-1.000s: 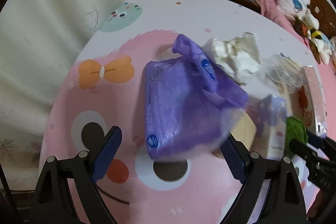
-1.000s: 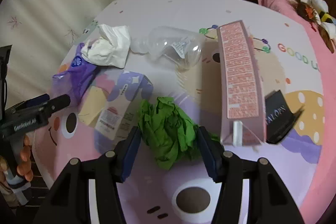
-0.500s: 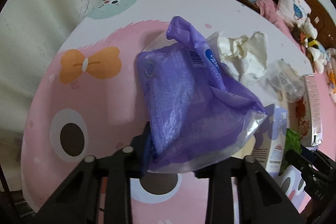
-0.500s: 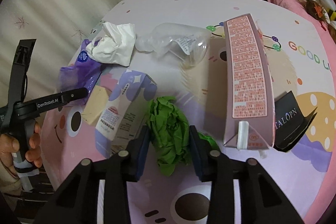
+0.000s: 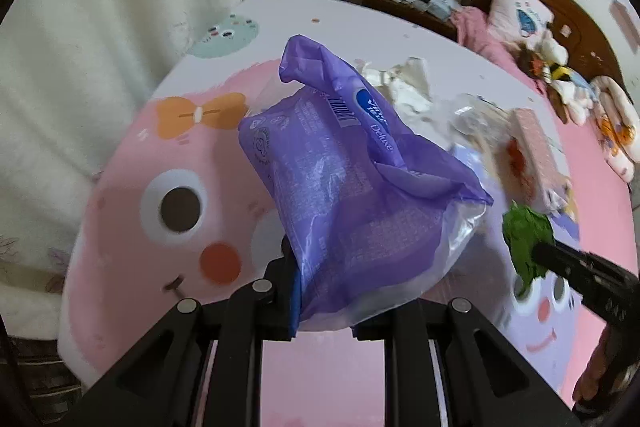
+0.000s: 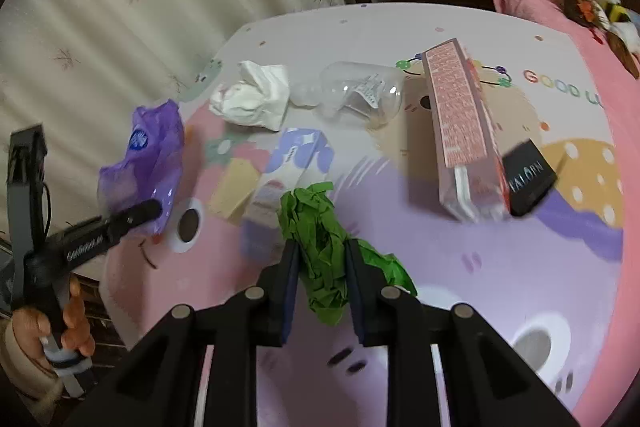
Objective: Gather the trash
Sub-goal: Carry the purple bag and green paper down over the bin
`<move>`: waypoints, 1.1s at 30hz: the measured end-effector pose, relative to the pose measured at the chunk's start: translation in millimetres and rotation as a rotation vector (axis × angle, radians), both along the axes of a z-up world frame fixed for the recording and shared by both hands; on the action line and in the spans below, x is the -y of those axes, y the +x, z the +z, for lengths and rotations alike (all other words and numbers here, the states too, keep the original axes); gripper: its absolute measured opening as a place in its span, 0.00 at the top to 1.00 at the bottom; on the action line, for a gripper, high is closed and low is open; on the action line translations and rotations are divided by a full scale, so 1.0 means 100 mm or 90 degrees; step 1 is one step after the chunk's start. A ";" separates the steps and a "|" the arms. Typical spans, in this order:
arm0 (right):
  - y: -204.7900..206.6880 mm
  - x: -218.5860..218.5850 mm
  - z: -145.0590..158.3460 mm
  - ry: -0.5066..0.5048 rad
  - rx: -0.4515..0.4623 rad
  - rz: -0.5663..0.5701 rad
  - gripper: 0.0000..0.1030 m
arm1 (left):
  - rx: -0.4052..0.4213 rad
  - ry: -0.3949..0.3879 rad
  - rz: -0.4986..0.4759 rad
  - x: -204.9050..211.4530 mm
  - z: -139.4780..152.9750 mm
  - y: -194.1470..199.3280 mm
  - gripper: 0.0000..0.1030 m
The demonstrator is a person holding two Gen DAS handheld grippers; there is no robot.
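Note:
My left gripper is shut on a purple plastic tissue wrapper and holds it lifted above the cartoon-print bed cover; the wrapper hides the fingertips. It also shows in the right wrist view, where the left gripper sits at the left. My right gripper is shut on a crumpled green paper, raised off the cover. The green paper also shows at the right of the left wrist view.
On the cover lie a white crumpled tissue, a clear plastic bottle, a purple-white carton, a long pink box and a black packet. A curtain hangs left; pillows and toys lie at the far right.
Both grippers have closed, the left on the purple wrapper, the right on the green paper. Both have lifted their loads off the cover.

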State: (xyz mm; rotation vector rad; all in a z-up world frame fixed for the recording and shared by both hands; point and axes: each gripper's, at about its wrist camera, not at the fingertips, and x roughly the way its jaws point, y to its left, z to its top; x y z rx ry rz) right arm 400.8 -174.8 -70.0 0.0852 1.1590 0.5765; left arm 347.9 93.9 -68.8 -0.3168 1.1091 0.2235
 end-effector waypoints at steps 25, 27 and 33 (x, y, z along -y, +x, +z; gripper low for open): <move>-2.93 -0.83 0.42 0.022 0.006 -0.070 0.78 | 0.089 0.013 -0.218 -0.30 0.66 -2.89 0.85; -3.12 -0.89 0.34 0.018 -0.008 -0.075 0.78 | 0.071 0.009 -0.234 -0.32 0.56 -3.09 0.85; -3.49 -0.95 -0.02 -0.001 -0.070 -0.095 0.78 | 0.015 -0.009 -0.283 -0.25 0.24 -3.36 0.85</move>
